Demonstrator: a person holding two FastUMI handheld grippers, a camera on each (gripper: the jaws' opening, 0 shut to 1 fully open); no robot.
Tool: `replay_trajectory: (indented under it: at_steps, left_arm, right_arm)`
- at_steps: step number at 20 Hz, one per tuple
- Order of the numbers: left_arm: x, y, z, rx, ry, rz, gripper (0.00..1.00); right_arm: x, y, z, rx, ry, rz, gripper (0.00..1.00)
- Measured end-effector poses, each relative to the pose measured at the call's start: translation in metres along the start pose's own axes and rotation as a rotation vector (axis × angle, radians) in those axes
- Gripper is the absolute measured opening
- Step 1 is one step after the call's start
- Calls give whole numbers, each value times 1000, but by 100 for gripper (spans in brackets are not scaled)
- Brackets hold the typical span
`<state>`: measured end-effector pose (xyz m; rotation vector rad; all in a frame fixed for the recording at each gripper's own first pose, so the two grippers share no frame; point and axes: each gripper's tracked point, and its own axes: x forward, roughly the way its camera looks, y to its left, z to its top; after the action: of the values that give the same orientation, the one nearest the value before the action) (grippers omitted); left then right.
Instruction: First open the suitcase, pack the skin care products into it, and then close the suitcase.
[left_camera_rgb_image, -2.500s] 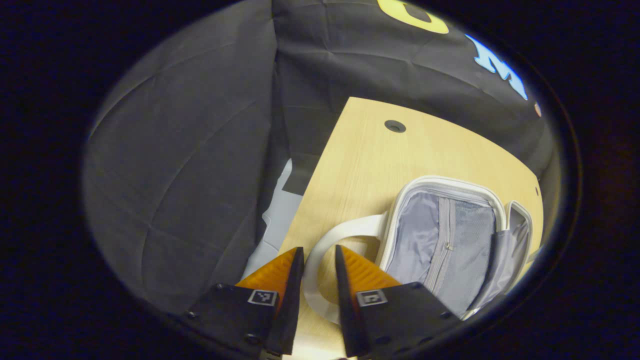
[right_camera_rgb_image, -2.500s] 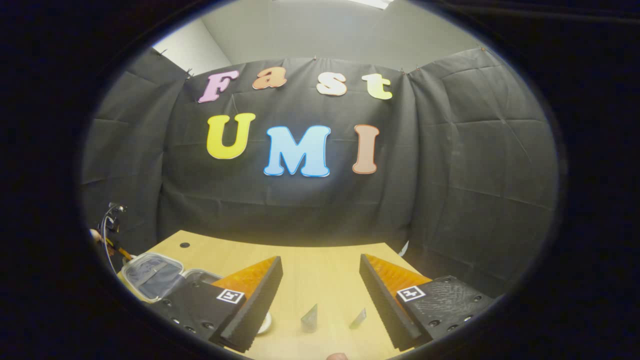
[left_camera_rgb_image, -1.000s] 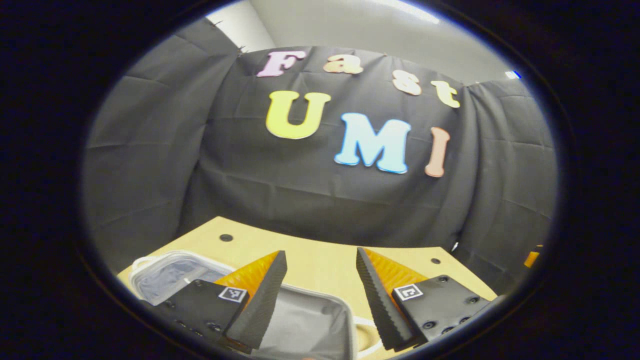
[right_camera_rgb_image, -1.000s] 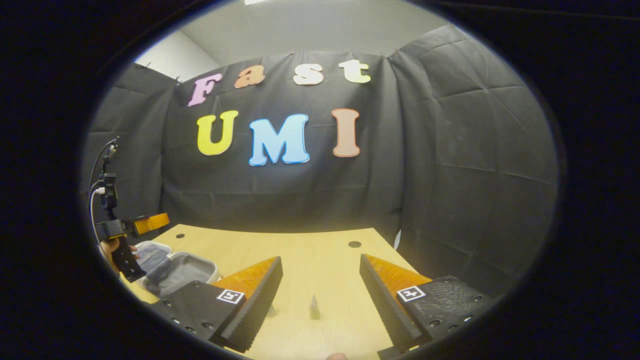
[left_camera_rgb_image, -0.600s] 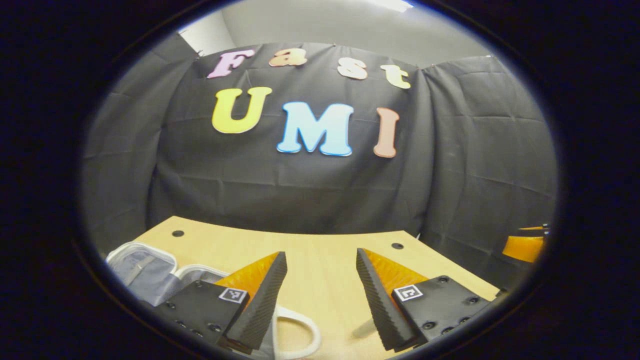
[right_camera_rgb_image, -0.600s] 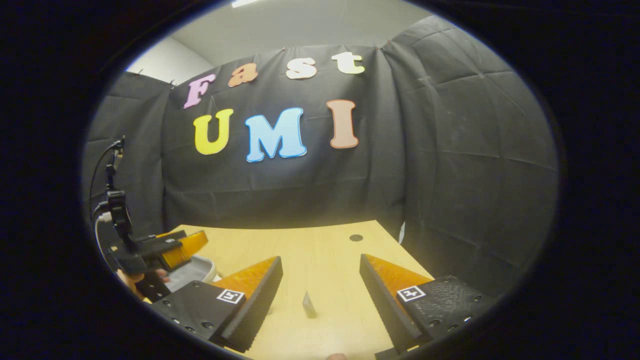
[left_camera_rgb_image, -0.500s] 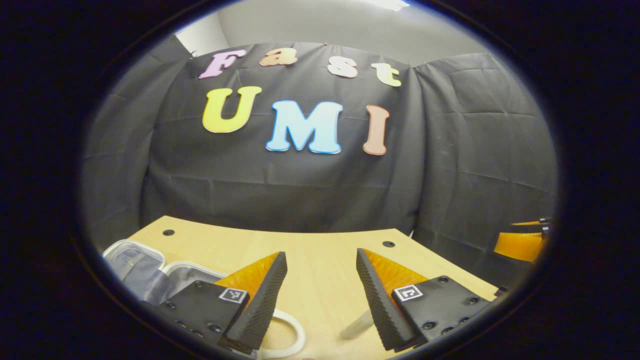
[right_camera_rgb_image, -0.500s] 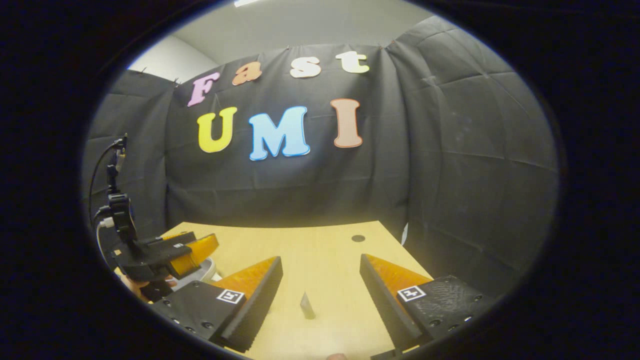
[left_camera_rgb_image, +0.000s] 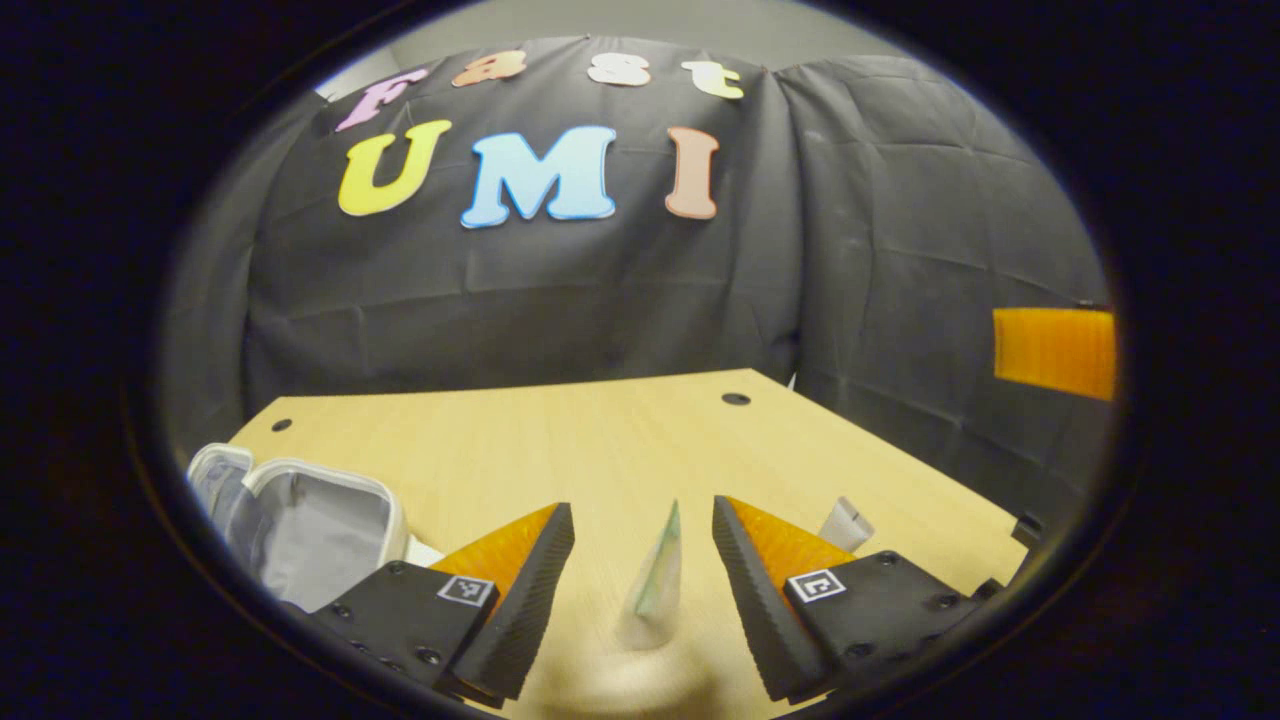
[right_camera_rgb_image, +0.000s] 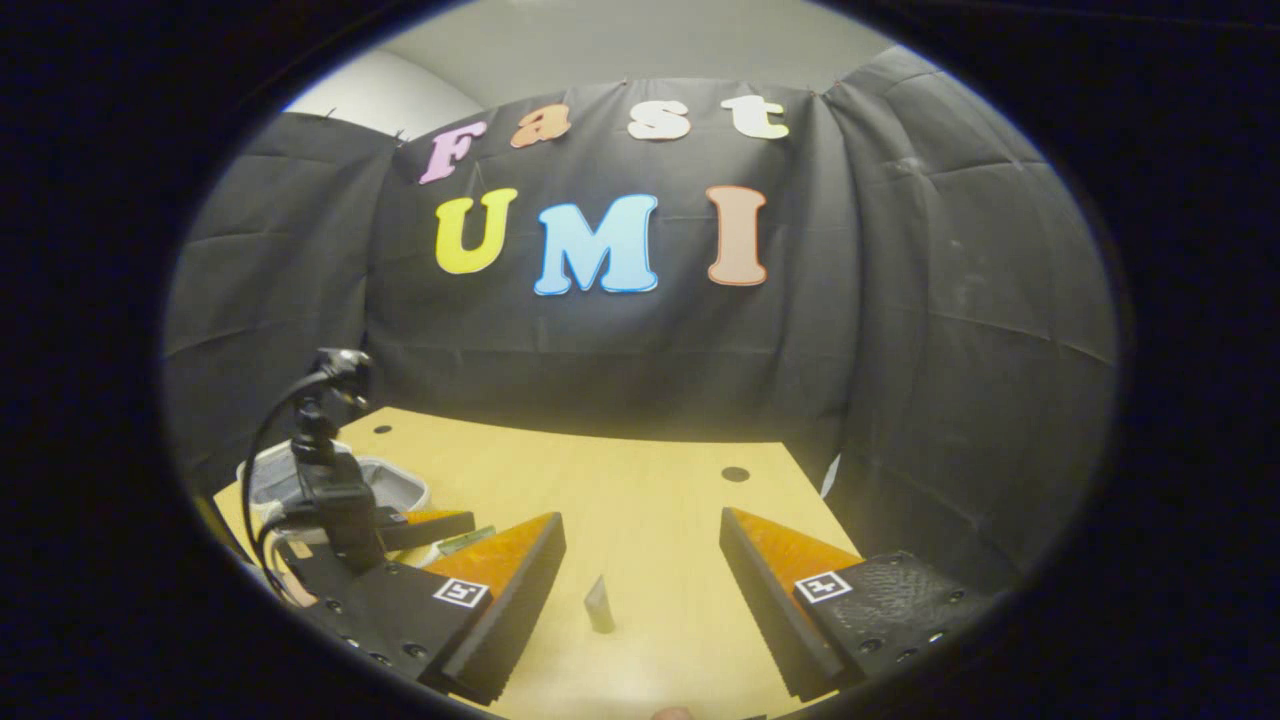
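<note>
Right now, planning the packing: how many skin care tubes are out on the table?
2: one tube between the left tongs, another right of them. More may be hidden.

No readable text; the tube (left_camera_rgb_image: 655, 580) shows only blurred print

Suitcase (left_camera_rgb_image: 300, 510) on table (left_camera_rgb_image: 560, 440) at left; tube (left_camera_rgb_image: 655, 580) right of it, upright

left gripper (left_camera_rgb_image: 640, 555) swung off the open suitcase (left_camera_rgb_image: 300, 520) toward table centre; a tube (left_camera_rgb_image: 657, 580) now stands between its parted fingers.
</note>
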<state>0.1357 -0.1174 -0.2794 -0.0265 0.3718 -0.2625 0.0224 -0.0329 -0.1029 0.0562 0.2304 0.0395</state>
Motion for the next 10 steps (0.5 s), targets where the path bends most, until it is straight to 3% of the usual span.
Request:
replay_trajectory:
  at_steps: [5, 7, 8, 9, 10]
  left_arm:
    - [24, -5, -53, -12, 133, -11, 92]
    - [28, 2, -64, 1, 164, 18, 78]
    - [30, 3, -63, -7, 167, 12, 61]
    - [32, 7, -62, -8, 163, 6, 52]
    - [33, 9, -60, -23, 177, 16, 48]
  right_arm:
    - [7, 7, -18, -20, 52, 34, 95]
    - [11, 12, -21, -18, 63, 49, 95]
    - [14, 15, -24, -18, 69, 55, 95]
    - [19, 18, -27, -17, 82, 61, 95]
    - [22, 21, -32, -14, 100, 65, 95]
